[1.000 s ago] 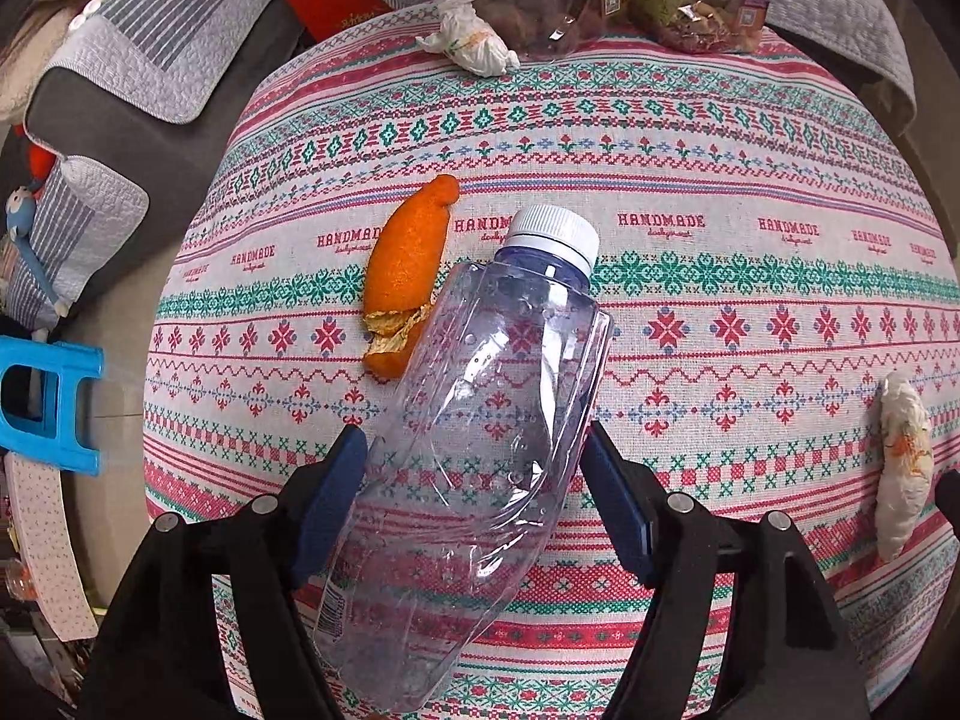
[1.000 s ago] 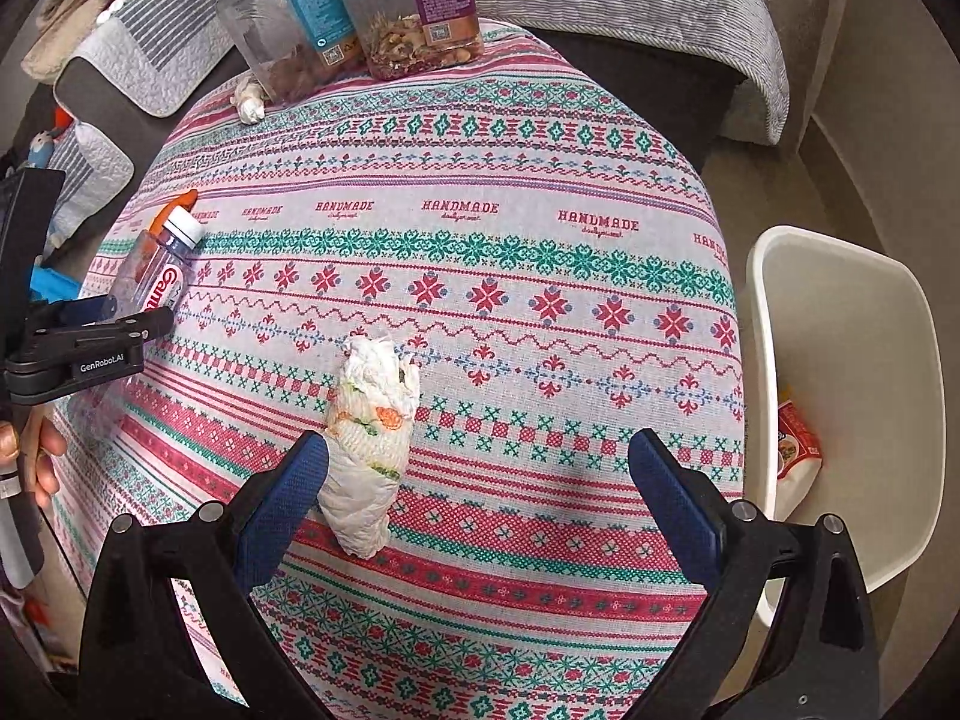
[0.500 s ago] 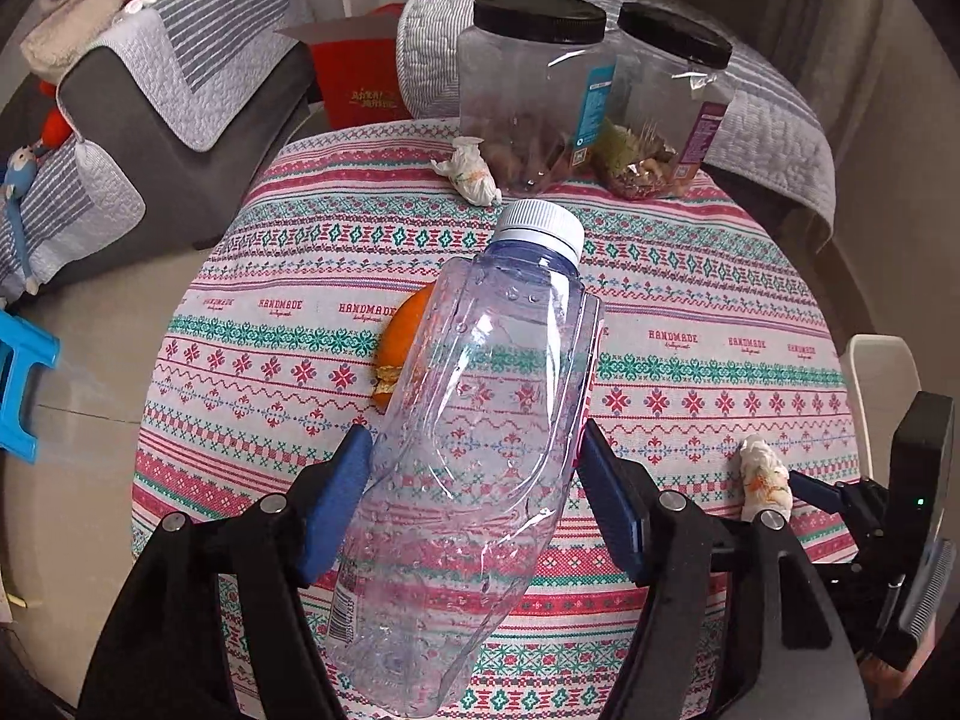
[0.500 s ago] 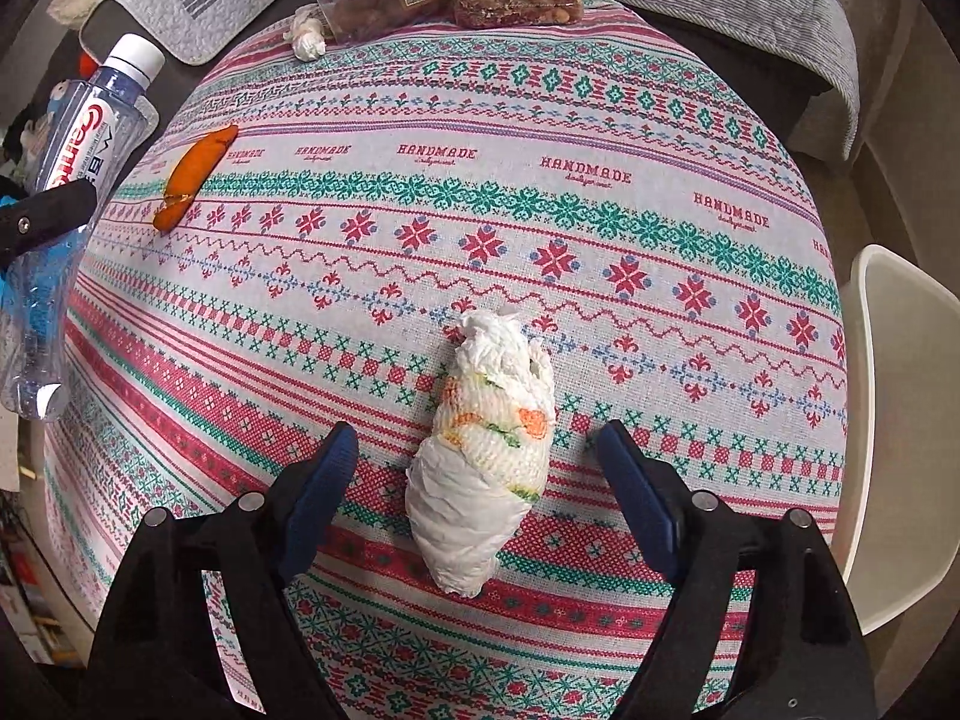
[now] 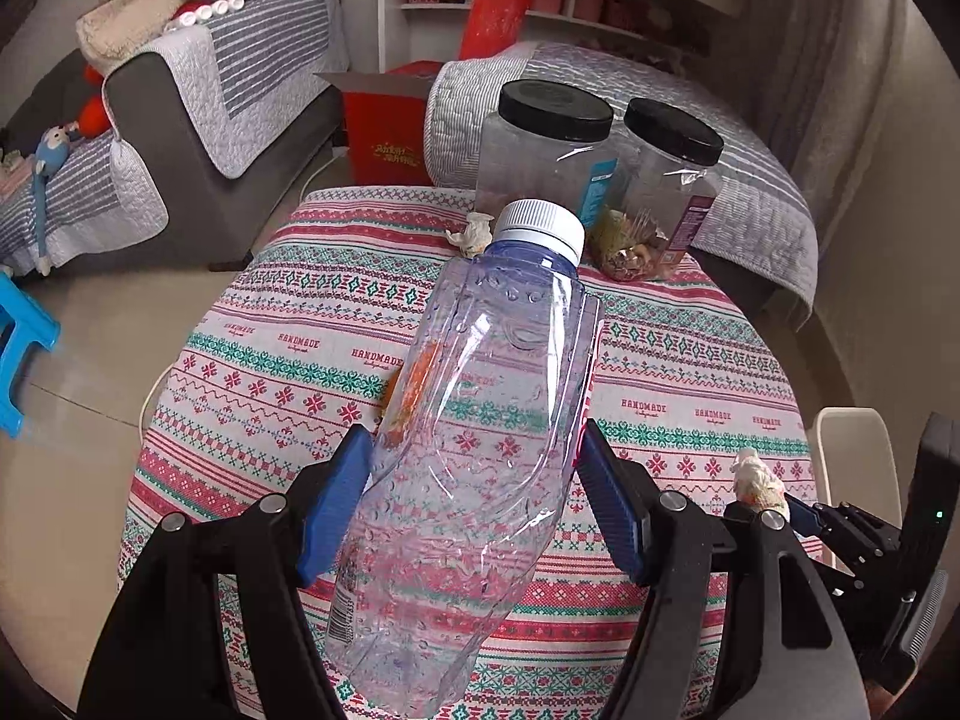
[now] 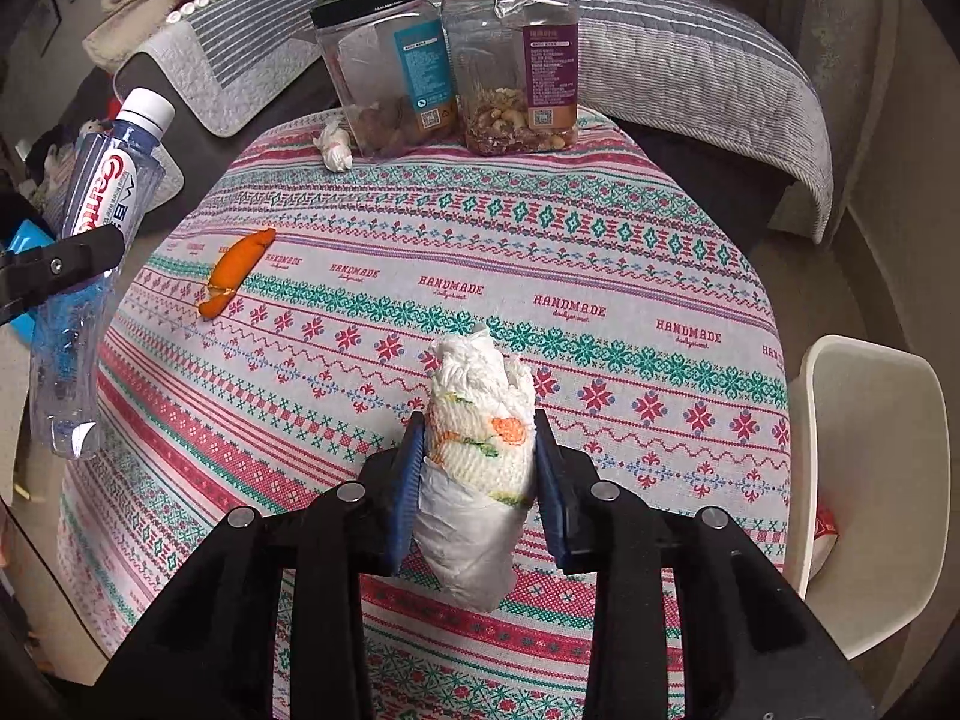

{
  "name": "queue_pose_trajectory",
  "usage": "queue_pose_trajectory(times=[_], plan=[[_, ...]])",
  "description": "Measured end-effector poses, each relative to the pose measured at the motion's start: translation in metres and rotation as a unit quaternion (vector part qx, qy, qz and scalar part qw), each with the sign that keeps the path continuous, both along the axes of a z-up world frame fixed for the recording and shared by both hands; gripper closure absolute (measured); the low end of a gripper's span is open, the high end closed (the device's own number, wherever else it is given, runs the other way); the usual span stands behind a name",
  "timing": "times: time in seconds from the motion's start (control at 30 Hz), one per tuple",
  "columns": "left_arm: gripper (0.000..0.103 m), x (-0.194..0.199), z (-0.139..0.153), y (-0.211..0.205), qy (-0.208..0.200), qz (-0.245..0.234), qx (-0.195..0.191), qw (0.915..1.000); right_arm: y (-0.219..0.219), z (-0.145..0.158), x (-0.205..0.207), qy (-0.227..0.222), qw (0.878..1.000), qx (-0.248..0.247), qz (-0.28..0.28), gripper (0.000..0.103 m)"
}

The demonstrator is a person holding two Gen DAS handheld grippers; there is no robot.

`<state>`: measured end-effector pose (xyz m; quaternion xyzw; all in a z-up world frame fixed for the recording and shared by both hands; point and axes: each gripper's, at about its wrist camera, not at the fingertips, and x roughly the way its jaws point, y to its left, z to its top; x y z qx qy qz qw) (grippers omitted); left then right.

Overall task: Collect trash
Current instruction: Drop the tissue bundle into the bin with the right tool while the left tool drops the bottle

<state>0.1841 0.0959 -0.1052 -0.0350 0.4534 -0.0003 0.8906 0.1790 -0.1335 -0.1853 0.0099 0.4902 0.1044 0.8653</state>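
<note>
**Bottle in your left gripper, tissue wad in your right**

2 clear jars with black lids stand at the far edge of the table (image 6: 660,276). The blue-label jar (image 6: 390,69) holds a shallow layer of brown nuts at its bottom; the purple-label jar (image 6: 516,57), just beside it, holds mixed nuts to about the same low level. A small crumpled tissue (image 6: 335,147) lies against the blue-label jar's base. To the right of the table, the white bin (image 6: 870,480) stands on the floor with a red-and-white wrapper (image 6: 825,531) low inside it.

Your left gripper (image 5: 474,504) is clamped on the empty plastic bottle (image 5: 480,450), its blue pads pressing the sides at mid-body. The bottle is off the cloth, white cap pointing away from you toward the jars, tilted slightly. The orange peel (image 6: 234,270) lies on the cloth below it, near the table's left side.

Your right gripper (image 6: 477,468) points steeply down over the middle of the table. Its jaws have just been closing, and both pads now press the sides of the tissue wad (image 6: 477,450), which sticks out beyond the fingertips. You cannot tell whether the wad's lower end touches the cloth.
</note>
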Motion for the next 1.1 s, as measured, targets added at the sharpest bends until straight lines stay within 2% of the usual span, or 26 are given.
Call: queue_pose_trajectory(times=[0.23, 0.43, 0.77, 0.9, 1.1], plan=[[0.035, 0.0, 0.005, -0.014, -0.011, -0.004, 0.002, 0.9999, -0.029, 0.037, -0.004, -0.066, 0.997, 0.011, -0.029, 0.071], [0.035, -0.002, 0.008, -0.033, -0.019, -0.016, 0.004, 0.9997, -0.059, 0.05, -0.006, -0.094, 0.994, 0.008, -0.063, 0.071], [0.035, -0.002, 0.01, -0.075, -0.026, -0.047, 0.004, 0.9986, -0.124, 0.059, -0.008, -0.109, 0.985, -0.007, -0.133, 0.071], [0.035, -0.002, 0.01, -0.096, -0.028, -0.062, 0.002, 0.9977, -0.155, 0.06, -0.012, -0.114, 0.979, -0.029, -0.167, 0.07], [0.035, -0.004, 0.009, -0.135, -0.031, -0.092, -0.004, 0.9952, -0.206, 0.053, -0.017, -0.095, 0.97, -0.033, -0.221, 0.069]])
